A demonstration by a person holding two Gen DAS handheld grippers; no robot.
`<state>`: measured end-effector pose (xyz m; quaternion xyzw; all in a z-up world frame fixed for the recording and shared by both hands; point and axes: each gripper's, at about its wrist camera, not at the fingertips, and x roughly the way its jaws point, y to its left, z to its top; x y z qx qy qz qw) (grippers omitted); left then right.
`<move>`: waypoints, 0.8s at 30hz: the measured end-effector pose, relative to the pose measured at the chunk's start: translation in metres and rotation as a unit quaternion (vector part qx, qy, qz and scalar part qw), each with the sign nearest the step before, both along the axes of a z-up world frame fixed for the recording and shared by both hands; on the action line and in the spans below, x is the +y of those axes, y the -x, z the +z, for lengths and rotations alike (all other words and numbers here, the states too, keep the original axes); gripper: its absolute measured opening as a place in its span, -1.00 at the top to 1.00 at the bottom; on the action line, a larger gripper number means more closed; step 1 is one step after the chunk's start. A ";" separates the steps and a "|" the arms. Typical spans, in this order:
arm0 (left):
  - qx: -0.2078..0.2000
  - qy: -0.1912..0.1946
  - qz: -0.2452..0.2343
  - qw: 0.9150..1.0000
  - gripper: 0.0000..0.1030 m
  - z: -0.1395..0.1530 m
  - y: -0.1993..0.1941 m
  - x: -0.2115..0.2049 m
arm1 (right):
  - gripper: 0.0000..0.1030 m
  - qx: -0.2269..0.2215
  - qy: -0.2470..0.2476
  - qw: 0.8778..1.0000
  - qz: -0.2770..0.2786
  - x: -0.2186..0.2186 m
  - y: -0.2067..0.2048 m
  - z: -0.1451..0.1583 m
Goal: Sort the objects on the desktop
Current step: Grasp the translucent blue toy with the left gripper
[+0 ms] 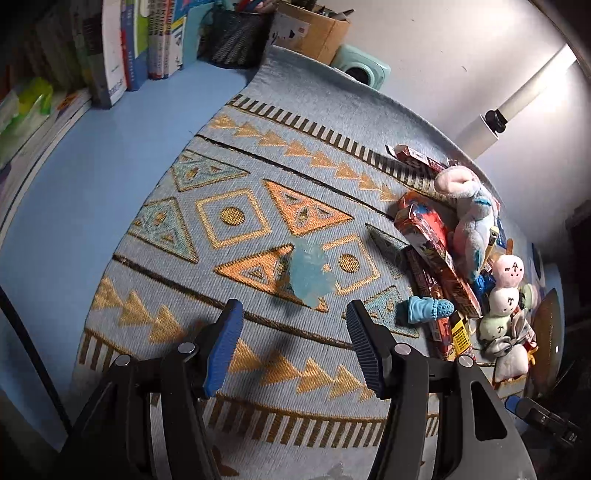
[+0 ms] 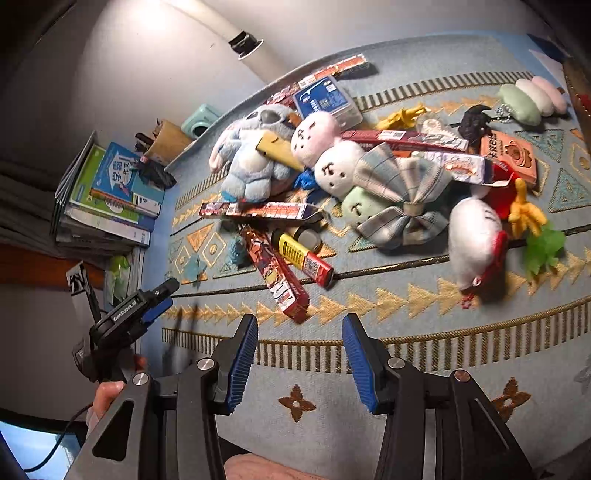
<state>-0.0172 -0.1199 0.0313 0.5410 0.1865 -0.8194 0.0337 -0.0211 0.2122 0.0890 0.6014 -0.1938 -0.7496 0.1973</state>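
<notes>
A pile of toys and boxes lies on the patterned blue mat (image 2: 406, 325): a blue plush (image 2: 255, 155), a three-ball plush skewer (image 2: 332, 162), a plaid bow (image 2: 402, 192), a white plush chicken (image 2: 474, 243), red cartons (image 2: 277, 277) and a yellow tube (image 2: 299, 254). In the left wrist view a translucent blue jelly toy (image 1: 308, 275) lies alone just ahead of my open, empty left gripper (image 1: 293, 325). A blue ridged toy (image 1: 430, 309) lies to its right. My right gripper (image 2: 299, 332) is open and empty, short of the pile. The left gripper also shows in the right wrist view (image 2: 155, 306).
Books (image 1: 122, 48) stand at the back left beside a mesh pen holder (image 1: 236, 35), a cardboard box (image 1: 314, 29) and a mint camera (image 1: 364, 72). Bare blue desk (image 1: 92, 166) lies left of the mat. A second plush skewer (image 2: 532, 98) lies far right.
</notes>
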 end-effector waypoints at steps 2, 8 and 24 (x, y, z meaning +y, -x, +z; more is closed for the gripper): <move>-0.002 0.010 -0.008 1.000 -0.08 -0.006 0.010 0.000 | 0.10 -0.004 -0.011 1.000 0.010 -0.009 0.000 -0.002; 0.014 0.039 -0.055 0.998 0.10 -0.016 0.024 0.012 | 0.10 -0.004 -0.040 0.999 0.011 -0.020 0.001 -0.005; 0.027 0.077 -0.114 0.990 0.40 -0.002 -0.007 0.020 | 0.11 0.092 -0.162 0.973 0.138 -0.112 0.034 -0.037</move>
